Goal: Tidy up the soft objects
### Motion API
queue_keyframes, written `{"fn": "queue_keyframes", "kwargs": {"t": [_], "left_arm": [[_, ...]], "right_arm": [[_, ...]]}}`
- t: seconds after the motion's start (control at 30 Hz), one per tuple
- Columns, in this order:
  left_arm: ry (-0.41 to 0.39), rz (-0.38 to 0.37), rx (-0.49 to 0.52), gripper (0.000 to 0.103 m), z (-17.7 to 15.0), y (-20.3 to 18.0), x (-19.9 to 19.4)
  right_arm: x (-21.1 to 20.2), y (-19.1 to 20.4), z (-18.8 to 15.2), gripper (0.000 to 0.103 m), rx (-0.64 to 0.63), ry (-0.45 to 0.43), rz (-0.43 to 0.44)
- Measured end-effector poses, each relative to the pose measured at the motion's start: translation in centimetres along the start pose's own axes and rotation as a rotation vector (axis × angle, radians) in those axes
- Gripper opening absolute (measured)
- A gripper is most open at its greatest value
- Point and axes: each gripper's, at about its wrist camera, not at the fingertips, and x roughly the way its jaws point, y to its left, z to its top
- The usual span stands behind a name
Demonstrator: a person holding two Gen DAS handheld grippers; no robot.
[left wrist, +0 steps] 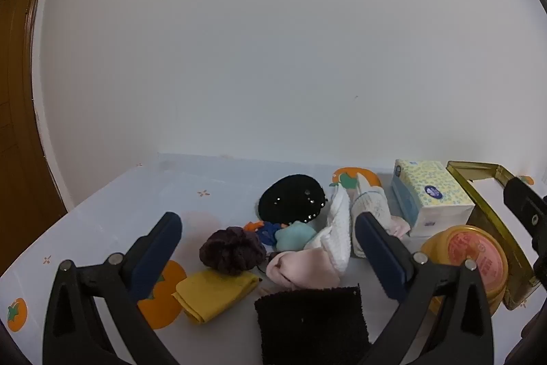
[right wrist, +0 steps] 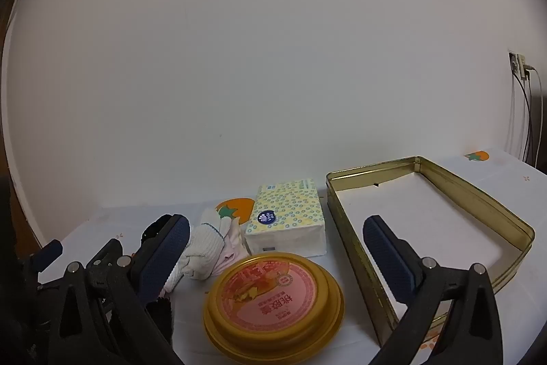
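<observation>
Left gripper (left wrist: 268,245): fingers spread, hovering over cloth pile (left wrist: 307,248) on bench (left wrist: 112,214) | Right gripper (right wrist: 277,248): fingers spread, empty; round tin (right wrist: 273,298) between, tray (right wrist: 352,248) beside.

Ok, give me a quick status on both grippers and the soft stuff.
Left hand-held gripper open, empty, over the cloth pile. Right hand-held gripper open, empty. Gold tin holds nothing. Round lid beside it.

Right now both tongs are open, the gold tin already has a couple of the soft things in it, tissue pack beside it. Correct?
Not quite: the gold tin holds nothing yet, as the right wrist view shows. Both tongs, left and right, are open, and the tissue pack sits beside it.
</observation>
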Motion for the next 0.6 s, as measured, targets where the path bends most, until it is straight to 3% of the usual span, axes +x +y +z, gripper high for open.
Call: {"fn": "queue_keyframes", "kwargs": {"t": [0.17,0.33,0.6], "left_arm": [[-0.015,-0.004,0.022,0.103,-0.1,0.0,-0.5],[0.049,-0.024,0.045,0.103,-0.5,-1.1,0.3],[0.048,-0.016,0.029,0.103,-0.5,-1.0,0.0]], "right_arm": [[-0.2,0.0,0.1,0.103,0.004,-0.002,-0.002],[-0.2,-0.2,-0.4,0.103,0.003,-0.009,0.001],[0.1,-0.3,-0.2,0.103,0.005,0.009,0.001]]}}
